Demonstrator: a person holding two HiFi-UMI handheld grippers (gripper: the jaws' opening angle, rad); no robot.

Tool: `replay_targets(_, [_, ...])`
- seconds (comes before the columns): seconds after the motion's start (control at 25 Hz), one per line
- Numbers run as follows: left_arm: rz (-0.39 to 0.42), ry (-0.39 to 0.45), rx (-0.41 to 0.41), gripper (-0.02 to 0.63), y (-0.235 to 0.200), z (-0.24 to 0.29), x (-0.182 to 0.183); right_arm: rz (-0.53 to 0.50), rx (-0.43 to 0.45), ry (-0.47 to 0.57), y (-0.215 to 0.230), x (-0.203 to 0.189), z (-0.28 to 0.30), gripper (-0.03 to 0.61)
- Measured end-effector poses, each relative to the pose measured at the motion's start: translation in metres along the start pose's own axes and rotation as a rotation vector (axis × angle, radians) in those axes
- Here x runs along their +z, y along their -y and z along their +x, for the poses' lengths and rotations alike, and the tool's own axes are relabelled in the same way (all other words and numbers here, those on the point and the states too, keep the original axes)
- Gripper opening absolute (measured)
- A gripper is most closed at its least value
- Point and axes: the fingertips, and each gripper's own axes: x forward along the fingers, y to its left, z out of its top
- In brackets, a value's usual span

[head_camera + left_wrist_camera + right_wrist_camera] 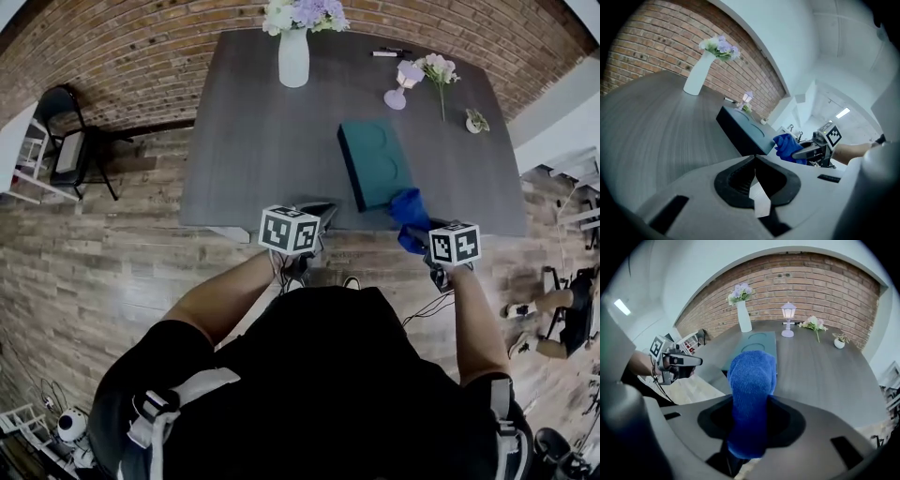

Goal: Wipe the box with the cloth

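A dark teal box [375, 164] lies flat on the grey table [253, 141], close to its front edge. My right gripper [427, 242] is just off that edge at the box's near right corner, shut on a blue cloth [410, 214] that bulges out past the jaws. The right gripper view shows the cloth [751, 390] filling the jaws, with the box [757, 344] right beyond it. My left gripper [307, 223] is at the table edge left of the box, shut and holding nothing. In the left gripper view the box [743, 131] is just ahead and the cloth [787, 146] is at its corner.
At the table's far side stand a white vase of flowers [293, 52], a small lilac lamp [398, 89], a loose flower stem [439, 73], a tiny pot [476, 120] and a pen [389, 52]. A black chair [70, 141] stands on the wooden floor to the left.
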Motion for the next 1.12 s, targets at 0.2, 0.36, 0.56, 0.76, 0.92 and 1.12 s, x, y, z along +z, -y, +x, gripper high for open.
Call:
replay_targets(0.2, [-0.028, 0.038, 0.059, 0.01, -0.002, 0.004, 0.006, -0.044, -0.019, 0.072, 0.011, 0.029, -0.004, 0.155])
replay_targets(0.36, [-0.017, 0.047, 0.062, 0.011, 0.025, 0.026, 0.007, -0.062, 0.007, 0.087, 0.024, 0.031, -0.009, 0.155])
replay_targets(0.56, [0.029, 0.045, 0.07, 0.011, 0.064, 0.054, 0.002, -0.084, 0.03, 0.06, 0.054, 0.01, -0.016, 0.155])
replay_targets(0.76, [0.051, 0.045, 0.12, 0.011, 0.085, 0.066, -0.005, -0.105, 0.065, 0.06, 0.074, -0.005, -0.024, 0.155])
replay_targets(0.92, [0.05, 0.042, 0.145, 0.011, 0.102, 0.076, -0.016, -0.133, 0.086, 0.05, 0.084, -0.017, -0.028, 0.155])
replay_targets(1.12, [0.037, 0.035, 0.164, 0.011, 0.121, 0.086, -0.031, -0.156, 0.127, 0.045, 0.09, -0.028, -0.031, 0.155])
